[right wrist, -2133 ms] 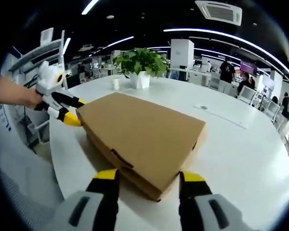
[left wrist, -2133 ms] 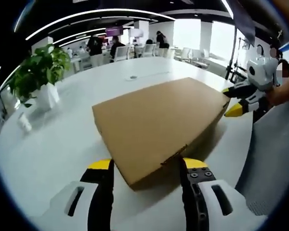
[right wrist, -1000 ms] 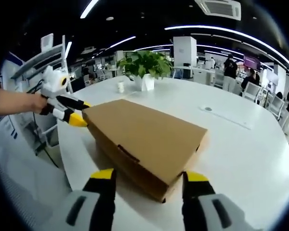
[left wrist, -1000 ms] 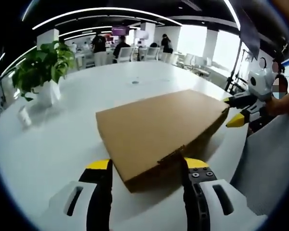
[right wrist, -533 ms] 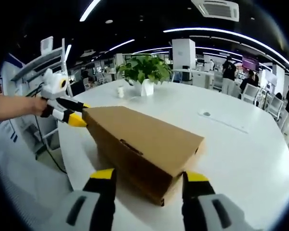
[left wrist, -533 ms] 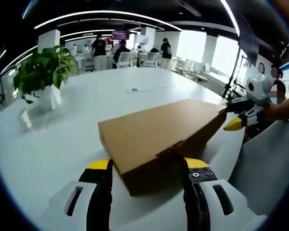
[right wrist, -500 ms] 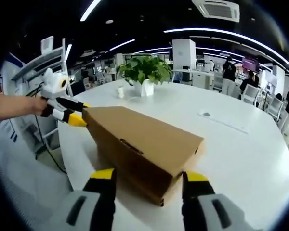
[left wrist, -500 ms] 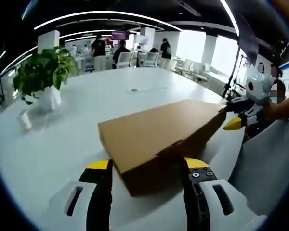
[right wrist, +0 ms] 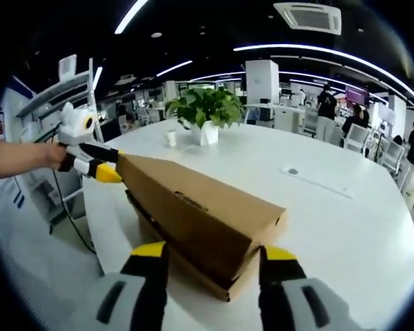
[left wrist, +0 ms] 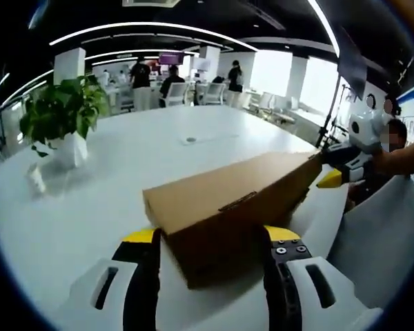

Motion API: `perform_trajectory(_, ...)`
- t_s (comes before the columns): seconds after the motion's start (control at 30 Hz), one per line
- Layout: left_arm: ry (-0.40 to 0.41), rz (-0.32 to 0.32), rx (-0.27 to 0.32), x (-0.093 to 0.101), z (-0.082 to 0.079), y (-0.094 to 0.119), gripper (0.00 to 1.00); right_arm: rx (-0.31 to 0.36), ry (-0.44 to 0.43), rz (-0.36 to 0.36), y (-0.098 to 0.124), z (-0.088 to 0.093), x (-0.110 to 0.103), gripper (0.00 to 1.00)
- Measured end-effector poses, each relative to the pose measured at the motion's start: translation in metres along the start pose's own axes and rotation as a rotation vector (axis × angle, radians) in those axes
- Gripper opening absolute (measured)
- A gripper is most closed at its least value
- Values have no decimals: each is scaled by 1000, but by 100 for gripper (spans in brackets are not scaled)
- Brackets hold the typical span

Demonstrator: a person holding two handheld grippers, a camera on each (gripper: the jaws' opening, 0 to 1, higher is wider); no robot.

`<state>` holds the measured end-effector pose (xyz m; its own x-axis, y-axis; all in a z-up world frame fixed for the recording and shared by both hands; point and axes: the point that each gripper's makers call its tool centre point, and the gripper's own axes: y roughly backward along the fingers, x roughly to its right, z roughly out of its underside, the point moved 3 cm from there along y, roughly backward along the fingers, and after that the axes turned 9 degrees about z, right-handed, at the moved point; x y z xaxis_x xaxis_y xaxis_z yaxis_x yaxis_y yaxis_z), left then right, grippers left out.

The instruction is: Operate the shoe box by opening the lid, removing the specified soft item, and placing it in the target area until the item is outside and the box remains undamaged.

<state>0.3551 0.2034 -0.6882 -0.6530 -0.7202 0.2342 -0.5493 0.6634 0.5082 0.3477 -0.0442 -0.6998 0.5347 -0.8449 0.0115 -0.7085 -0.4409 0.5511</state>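
A brown cardboard shoe box [left wrist: 228,207] is seen lying on a large white table [left wrist: 110,172], near the edge closest to the person. Its lid [right wrist: 193,200] is raised at the near side, and a dark gap is shown between the lid's front flap and the base [right wrist: 193,269] in the right gripper view; whatever lies inside cannot be made out.

In the left gripper view, the left gripper [left wrist: 210,238] is held with its two yellow-tipped jaws spread wide, one to each side of the box's near corner; whether the box is touched by them cannot be told. The right gripper [left wrist: 331,169] is seen in the same view at the far right corner of the lid, its jaws parted around the lid's edge.

In the right gripper view, the right gripper's own jaws are likewise spread apart, flanking the near end of the box, and the left gripper [right wrist: 100,162] is seen at the far left corner of the lid, held by a hand [right wrist: 52,157].

Well apart from the box, a potted plant [right wrist: 205,114] and a small white cup [right wrist: 171,139] are set on the table. Desks, chairs and standing people [left wrist: 141,69] are seen beyond it.
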Motion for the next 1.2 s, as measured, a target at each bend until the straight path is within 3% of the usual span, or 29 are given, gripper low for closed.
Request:
perform_trajectory(0.27, -47, -3, 21, -2, -10, 3, 59, 24, 7, 5, 2, -11, 5, 49)
perform_trajectory(0.87, -24, -51, 121, -19, -40, 5, 46, 87, 3, 41, 2, -39, 22, 40)
perform_trajectory(1.2, -33, -65, 140, -22, -50, 4, 44, 103, 8, 50, -1, -49, 27, 39)
